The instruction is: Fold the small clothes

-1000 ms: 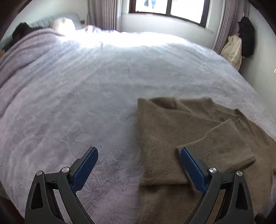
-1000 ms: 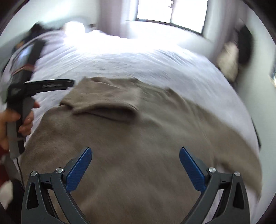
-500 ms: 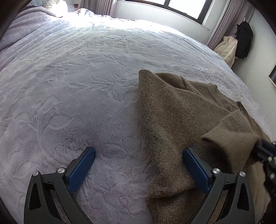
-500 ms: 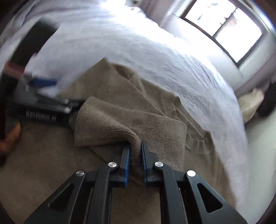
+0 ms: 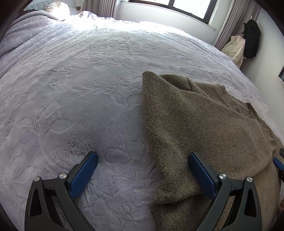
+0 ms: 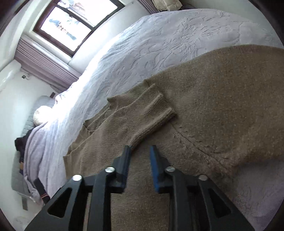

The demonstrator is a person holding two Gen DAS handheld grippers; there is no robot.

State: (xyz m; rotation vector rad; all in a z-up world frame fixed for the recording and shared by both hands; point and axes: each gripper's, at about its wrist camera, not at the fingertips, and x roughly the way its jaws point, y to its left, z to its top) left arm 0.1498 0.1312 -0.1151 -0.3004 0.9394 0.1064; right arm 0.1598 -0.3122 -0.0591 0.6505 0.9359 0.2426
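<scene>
Sweater (image 5: 204, 128): one, brown knit, lying on the pale lavender embossed bedspread (image 5: 79, 88), on the right half of your L wrist view. Its left side is folded over the body, so you've got a straight folded edge running up from between the L fingers toward a top corner. In your R wrist view one sleeve (image 6: 142, 115) lies doubled across the sweater's chest, ribbed cuff end near the R fingertips; ribbed collar shows just past it.

L gripper (image 5: 142, 170): both blue-padded fingers spread wide, released, nothing clamped. The left pad sits over bare bedspread, the right pad (image 5: 202, 176) over the knit, w/ the folded edge passing between them; pads don't press on it.

R gripper (image 6: 141, 160): jaws partway apart and opening. Only flat knit lies under the gap, nothing pinched. The left finger's tip is just beside the sleeve cuff, maybe touching; can't tell which. View is rolled strongly sideways, so the bed slants across it.

Count: 1 sweater, 2 grippers, 1 window (image 6: 74, 23) w/ curtains, 2 garments hanging at the far wall in L view (one dark (image 5: 252, 39), one cream (image 5: 234, 48)), 1 pillow (image 5: 56, 8) at the bed's head. A bit of blue and black at the right rim of the L view is too cropped to identify.
</scene>
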